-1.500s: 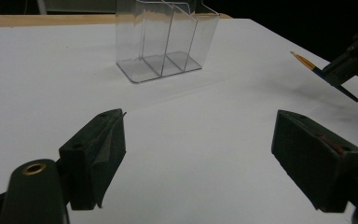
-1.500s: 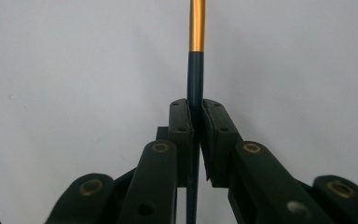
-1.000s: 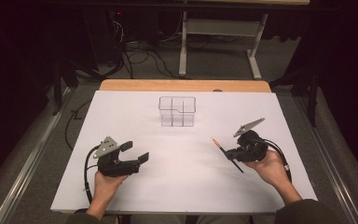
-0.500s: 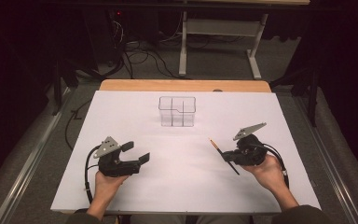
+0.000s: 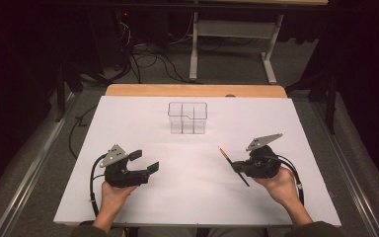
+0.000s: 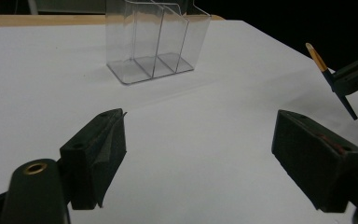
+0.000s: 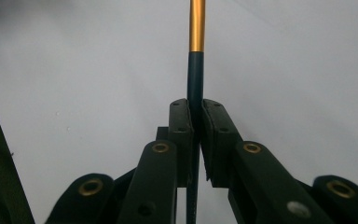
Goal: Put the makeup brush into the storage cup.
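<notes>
A clear plastic organizer (image 5: 187, 117) with several compartments stands upright at the far middle of the white table (image 5: 197, 202), and appears empty (image 6: 154, 42). My right gripper (image 5: 239, 168) is shut on a thin dark brush (image 5: 225, 154) with a gold band and a pale tip. The brush (image 7: 196, 70) runs straight out between the jaws of my right gripper (image 7: 196, 112), and its tip points toward the far left. My left gripper (image 5: 145, 161) rests at the near left, open, with nothing between its jaws (image 6: 196, 158). The brush (image 6: 324, 70) also appears at the right of the left gripper view.
The table's wooden far edge (image 5: 192, 90) lies just behind the organizer. Beyond it are dark floor, cables (image 5: 148, 59) and a metal desk frame (image 5: 232, 34). White table surface spreads between the two grippers and in front of the organizer.
My right gripper has drifted a little toward the near edge with the brush still in it. The left gripper has stayed put and open.
</notes>
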Available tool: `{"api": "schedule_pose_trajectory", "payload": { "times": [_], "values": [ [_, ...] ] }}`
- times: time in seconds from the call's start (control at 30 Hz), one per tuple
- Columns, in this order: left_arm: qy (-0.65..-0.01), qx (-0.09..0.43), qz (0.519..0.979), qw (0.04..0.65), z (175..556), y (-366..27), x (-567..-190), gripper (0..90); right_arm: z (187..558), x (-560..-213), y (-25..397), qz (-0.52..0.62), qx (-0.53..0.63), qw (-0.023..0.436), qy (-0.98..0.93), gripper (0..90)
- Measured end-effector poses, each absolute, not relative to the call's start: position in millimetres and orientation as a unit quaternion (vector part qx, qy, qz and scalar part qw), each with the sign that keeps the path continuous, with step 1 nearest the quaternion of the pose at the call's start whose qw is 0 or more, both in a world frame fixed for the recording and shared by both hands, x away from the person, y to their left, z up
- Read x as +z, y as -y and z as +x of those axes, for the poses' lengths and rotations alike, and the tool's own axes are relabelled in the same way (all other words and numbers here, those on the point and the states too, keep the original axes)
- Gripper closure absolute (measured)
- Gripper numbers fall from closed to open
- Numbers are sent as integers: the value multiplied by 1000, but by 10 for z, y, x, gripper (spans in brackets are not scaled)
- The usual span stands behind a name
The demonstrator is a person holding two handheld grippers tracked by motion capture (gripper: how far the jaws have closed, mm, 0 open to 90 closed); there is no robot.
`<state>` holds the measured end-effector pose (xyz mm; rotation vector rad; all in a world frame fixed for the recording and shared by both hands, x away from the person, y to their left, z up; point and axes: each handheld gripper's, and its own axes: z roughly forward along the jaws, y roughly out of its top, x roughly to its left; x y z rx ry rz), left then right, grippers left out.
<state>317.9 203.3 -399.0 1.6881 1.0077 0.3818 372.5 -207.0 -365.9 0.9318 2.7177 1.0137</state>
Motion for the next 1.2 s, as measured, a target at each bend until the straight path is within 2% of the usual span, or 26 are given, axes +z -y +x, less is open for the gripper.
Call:
{"api": "schedule_pose_trajectory", "payload": {
  "times": [0.67,1.2],
  "values": [
    [-414,148,715,544,3129,-1939,-3970,192,3671,-3742,1860,280,356,40,-891,851],
    [-408,111,712,560,3151,-1861,-3890,209,3621,-3733,1753,258,383,34,-886,852]
  ]
}}
